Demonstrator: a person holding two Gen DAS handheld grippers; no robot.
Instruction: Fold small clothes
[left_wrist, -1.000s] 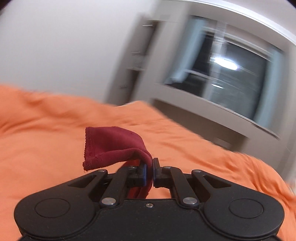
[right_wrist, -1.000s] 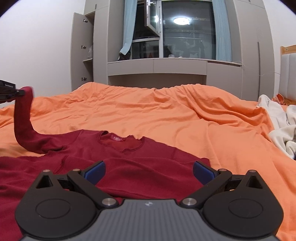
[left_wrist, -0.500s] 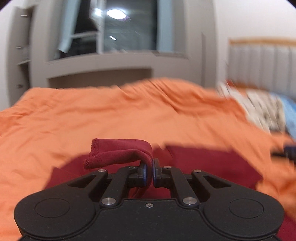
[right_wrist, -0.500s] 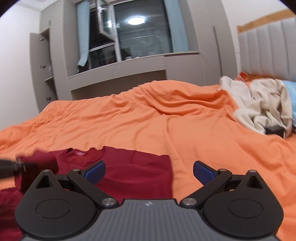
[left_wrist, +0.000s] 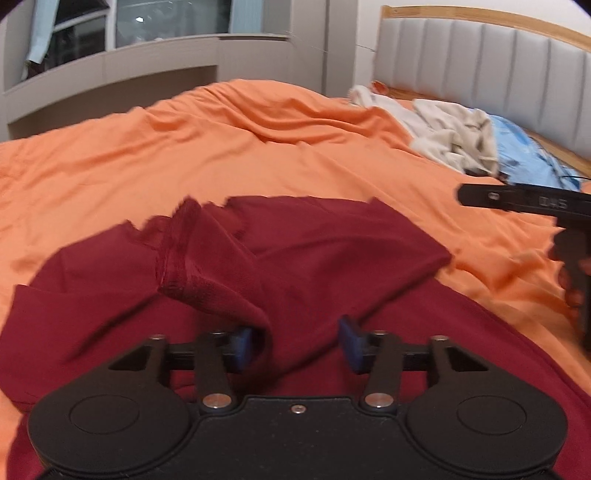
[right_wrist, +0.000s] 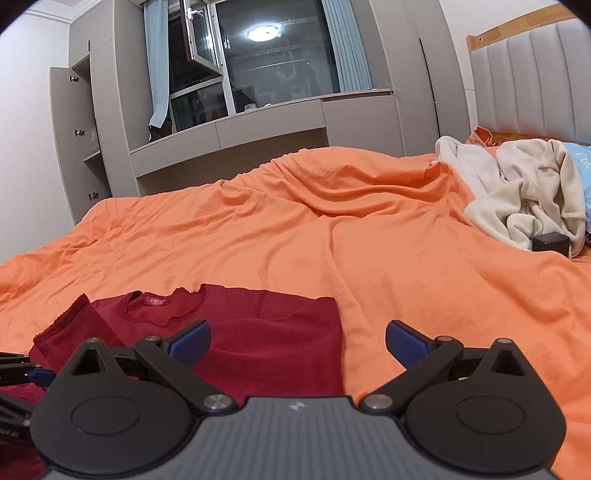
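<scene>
Sleeve (left_wrist: 207, 273) released, beige clothes (right_wrist: 524, 192) beyond

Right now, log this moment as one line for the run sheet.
left gripper: open, sleeve lying across red shirt | right gripper: open, empty | surface: orange duvet

The left gripper (left_wrist: 295, 341) has let go: its blue pads, pinched together half a second ago, now stand apart. The sleeve (left_wrist: 207, 269) it carried has dropped across the middle of the red shirt (right_wrist: 266, 332), cuff lying near frame centre. The right gripper (right_wrist: 297, 339) has swung right, shirt sliding lower left.
</scene>
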